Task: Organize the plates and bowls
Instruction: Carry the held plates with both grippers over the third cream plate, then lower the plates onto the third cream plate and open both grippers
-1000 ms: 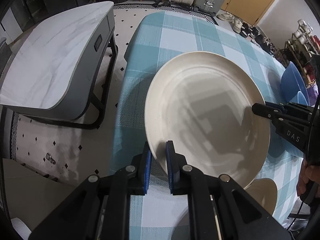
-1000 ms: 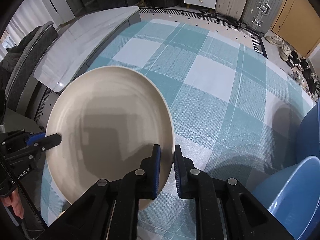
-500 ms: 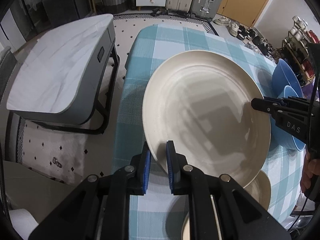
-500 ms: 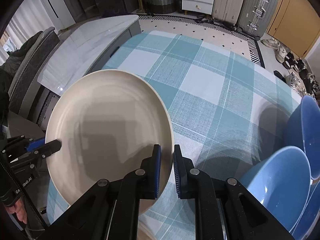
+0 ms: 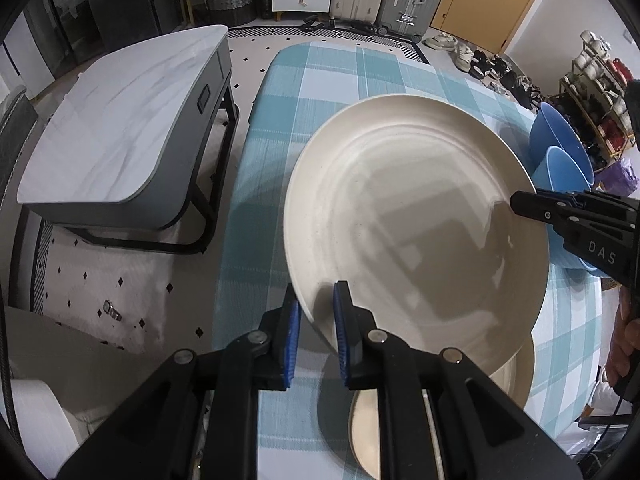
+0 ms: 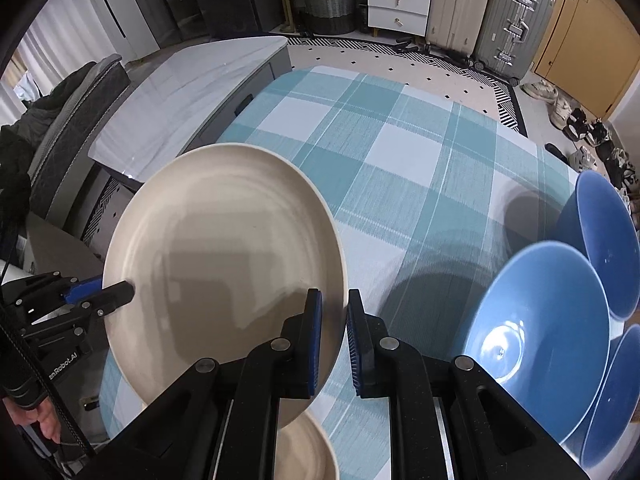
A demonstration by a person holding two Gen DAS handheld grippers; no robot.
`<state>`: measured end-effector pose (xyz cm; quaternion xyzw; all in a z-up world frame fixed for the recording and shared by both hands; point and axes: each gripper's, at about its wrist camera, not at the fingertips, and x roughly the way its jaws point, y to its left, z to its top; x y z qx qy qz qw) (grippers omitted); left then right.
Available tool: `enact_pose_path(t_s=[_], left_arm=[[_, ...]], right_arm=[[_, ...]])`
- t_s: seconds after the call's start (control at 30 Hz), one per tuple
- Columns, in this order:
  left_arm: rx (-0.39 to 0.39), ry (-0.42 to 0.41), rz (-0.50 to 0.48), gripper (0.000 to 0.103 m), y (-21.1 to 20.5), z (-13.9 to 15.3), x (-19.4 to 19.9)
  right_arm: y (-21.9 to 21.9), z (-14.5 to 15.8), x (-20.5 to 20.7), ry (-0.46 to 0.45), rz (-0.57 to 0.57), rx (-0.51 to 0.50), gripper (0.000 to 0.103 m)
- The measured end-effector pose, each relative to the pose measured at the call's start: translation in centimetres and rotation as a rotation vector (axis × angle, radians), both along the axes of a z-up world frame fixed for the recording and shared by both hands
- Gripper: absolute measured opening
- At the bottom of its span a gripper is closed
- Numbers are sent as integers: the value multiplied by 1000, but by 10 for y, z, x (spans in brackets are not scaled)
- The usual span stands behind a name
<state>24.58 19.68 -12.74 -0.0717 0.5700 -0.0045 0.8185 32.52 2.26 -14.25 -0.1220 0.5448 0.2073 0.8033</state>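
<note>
the left claw [image 5: 314, 316] was pinched narrow on the near-left rim of the large cream plate [image 5: 416, 216], one blue pad under the lip and one over it. the plate hung clear of the counter [image 5: 320, 76], tilted a little, above a second cream plate [image 5: 362, 432] lying on the checked cloth. at its far right edge the right claw [image 6: 334, 320] was clamped narrow on the opposite rim, so the plate was carried between the two. right of that stood the blue bowls [image 6: 540, 332], nested close together on the cloth.

the plate looked stiff, glazed and fairly heavy for its width; probably slippery at the lip and breakable if it dropped. the rim is the only sensible hold, and two opposite grips keep it from swinging, provided both hands travel together.

against the frames from a second before, the plate sat higher over the counter: more of the cloth and floor showed around it, the lower plate showed more fully beneath, and more of the blue bowls had come into both views. both grips looked unchanged.
</note>
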Motion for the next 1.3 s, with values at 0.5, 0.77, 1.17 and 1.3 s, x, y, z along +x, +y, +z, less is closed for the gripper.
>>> enact_pose_path(t_s=[0.5, 0.77, 1.17, 1.3], left_arm=[[-14, 9, -18, 14, -11, -13, -44], [2, -7, -16, 14, -17, -21, -65], [74, -43, -42, 16, -38, -35, -90], [80, -41, -55, 16, -43, -38, -94]], right_arm=[[-17, -17, -55, -4, -5, 5, 12], [-25, -30, -80, 3, -12, 25, 12], [-46, -41, -114, -30, -10, 36, 12], [-52, -44, -123, -48, -8, 32, 12]])
